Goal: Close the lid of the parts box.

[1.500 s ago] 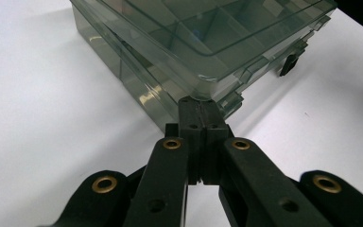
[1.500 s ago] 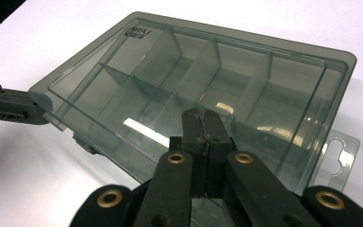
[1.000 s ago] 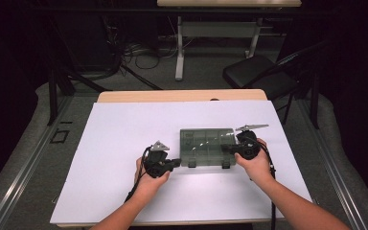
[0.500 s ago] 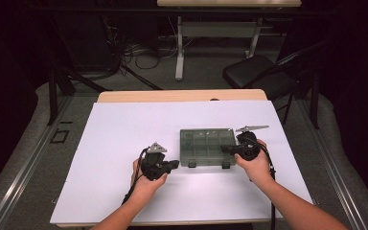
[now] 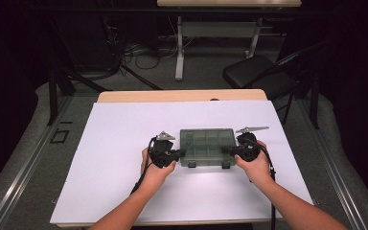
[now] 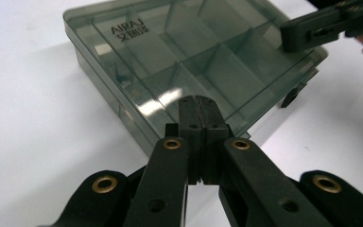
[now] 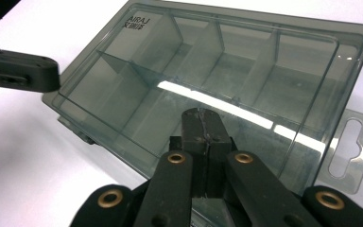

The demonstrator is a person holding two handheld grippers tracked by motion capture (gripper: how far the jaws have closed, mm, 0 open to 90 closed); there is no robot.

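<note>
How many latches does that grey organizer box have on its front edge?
2. Both sit on the near long side of the organizer box: the left latch towards the left hand-held gripper, the right latch towards the right hand-held gripper.

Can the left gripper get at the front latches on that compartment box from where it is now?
Probably yes. The left gripper, jaws shut, sits at the box's left end, and the two front latches face bare white table with nothing blocking them.
</note>
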